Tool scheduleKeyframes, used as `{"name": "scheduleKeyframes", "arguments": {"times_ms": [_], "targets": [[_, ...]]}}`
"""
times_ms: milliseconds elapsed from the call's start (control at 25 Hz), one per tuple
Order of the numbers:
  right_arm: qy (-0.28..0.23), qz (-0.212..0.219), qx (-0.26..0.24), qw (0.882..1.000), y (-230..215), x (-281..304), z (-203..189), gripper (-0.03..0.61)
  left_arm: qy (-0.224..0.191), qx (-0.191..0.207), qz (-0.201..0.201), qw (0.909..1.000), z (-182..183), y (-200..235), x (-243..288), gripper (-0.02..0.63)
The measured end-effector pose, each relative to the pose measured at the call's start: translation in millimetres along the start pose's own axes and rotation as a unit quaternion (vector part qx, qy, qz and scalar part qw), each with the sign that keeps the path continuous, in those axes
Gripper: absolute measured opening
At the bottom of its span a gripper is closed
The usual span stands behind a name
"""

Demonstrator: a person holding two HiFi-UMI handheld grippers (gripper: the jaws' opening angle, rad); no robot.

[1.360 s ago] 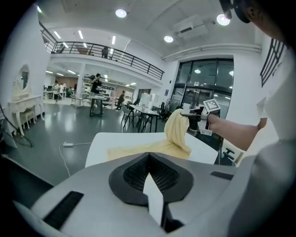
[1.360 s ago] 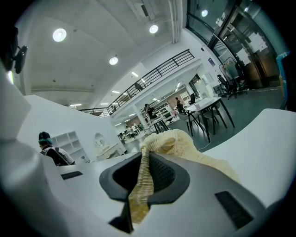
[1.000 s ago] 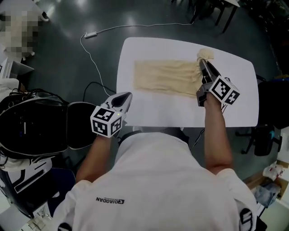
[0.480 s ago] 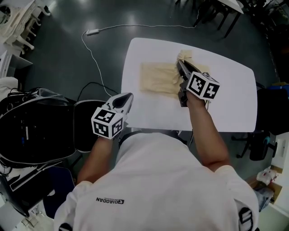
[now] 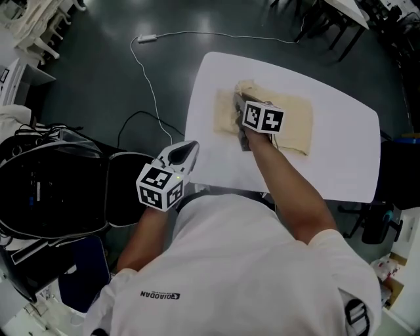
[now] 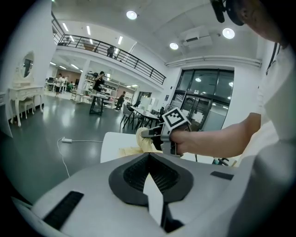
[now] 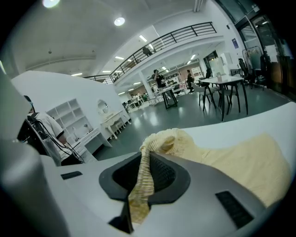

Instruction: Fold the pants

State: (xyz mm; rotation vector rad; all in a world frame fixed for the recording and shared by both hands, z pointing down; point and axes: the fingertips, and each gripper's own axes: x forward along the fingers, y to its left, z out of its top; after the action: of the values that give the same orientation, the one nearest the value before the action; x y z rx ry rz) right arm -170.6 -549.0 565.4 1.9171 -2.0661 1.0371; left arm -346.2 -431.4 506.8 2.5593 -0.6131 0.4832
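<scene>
The pale yellow pants lie on the white table, doubled over on themselves. My right gripper is low over their left part, shut on a bunched end of the cloth. In the right gripper view that ribbed edge runs between the jaws, and the rest of the pants spreads out to the right. My left gripper hovers off the table's near left corner, shut and holding nothing. The left gripper view shows the right gripper with the cloth ahead of it.
A white cable trails over the dark floor left of the table. A black bag sits on the floor at my left. Chairs and tables stand beyond the far edge. The table's right half is bare.
My right gripper has carried the pants' end from the right end of the table leftward and downward over the rest of the cloth. The left gripper has barely shifted.
</scene>
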Motion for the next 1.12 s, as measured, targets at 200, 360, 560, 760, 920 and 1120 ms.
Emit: {"name": "scheduleKeyframes", "arguments": {"times_ms": [200,360,560,760,920,1120], "targets": [[0.046,-0.01,-0.032,0.998,3,38,-28,0.071,0.006,-0.018,0.01,0.9998,-10,3,-9,0.023],[0.062,0.009,-0.037,0.997,17,52,-38,0.103,0.013,-0.029,0.011,0.9994,-19,-4,-14,0.023],[0.042,0.063,-0.036,0.996,42,48,-29,0.204,0.016,-0.032,0.009,0.9993,-25,-1,-16,0.023],[0.026,0.073,-0.039,0.996,34,23,-27,0.144,0.014,-0.029,0.004,0.9995,-20,4,-9,0.023],[-0.015,0.076,-0.037,0.996,38,-33,-16,0.047,0.01,-0.017,-0.011,0.9998,-13,-10,-15,0.023],[-0.044,0.084,-0.032,0.995,42,-103,-12,0.018,0.006,0.005,-0.031,0.9995,-7,-28,-12,0.023]]}}
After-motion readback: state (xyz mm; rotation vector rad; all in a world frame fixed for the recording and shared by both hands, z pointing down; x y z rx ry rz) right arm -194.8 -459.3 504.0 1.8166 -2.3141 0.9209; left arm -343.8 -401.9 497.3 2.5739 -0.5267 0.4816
